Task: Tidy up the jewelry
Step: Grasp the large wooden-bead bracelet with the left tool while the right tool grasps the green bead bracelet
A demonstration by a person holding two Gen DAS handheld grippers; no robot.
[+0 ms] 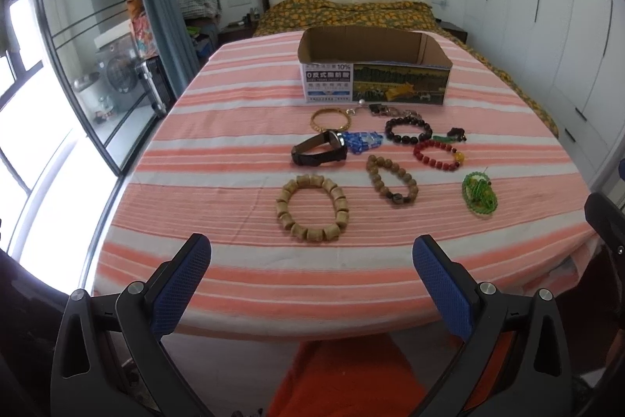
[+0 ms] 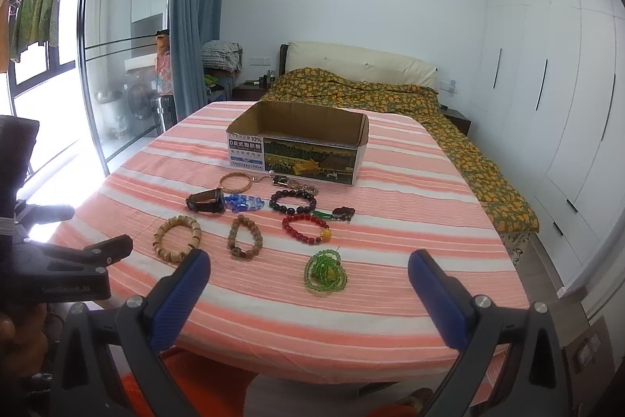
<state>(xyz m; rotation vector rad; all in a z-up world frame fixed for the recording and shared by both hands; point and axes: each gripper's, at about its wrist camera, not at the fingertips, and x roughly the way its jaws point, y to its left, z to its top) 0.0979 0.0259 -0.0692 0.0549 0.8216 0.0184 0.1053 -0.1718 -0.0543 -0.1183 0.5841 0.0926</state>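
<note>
Several pieces of jewelry lie on a striped cloth: a chunky wooden bracelet (image 1: 312, 208), a brown bead bracelet (image 1: 391, 180), a green bead strand (image 1: 479, 193), a red bracelet (image 1: 438, 154), a dark bead bracelet (image 1: 408, 130), blue beads (image 1: 361, 141), a black watch (image 1: 320, 148) and a gold bangle (image 1: 331, 120). Behind them stands an open cardboard box (image 1: 373, 71), empty as far as I see. My left gripper (image 1: 312, 258) hangs open near the table's front edge, before the wooden bracelet. My right gripper (image 2: 308, 270) is open too, just short of the green strand (image 2: 326, 272).
The table with the pink-striped cloth (image 1: 242, 260) stands at the foot of a bed (image 2: 351, 85). A glass sliding door (image 1: 78, 65) is on the left and white wardrobes (image 2: 547, 104) on the right. The left gripper's body (image 2: 58, 260) shows at the right view's left edge.
</note>
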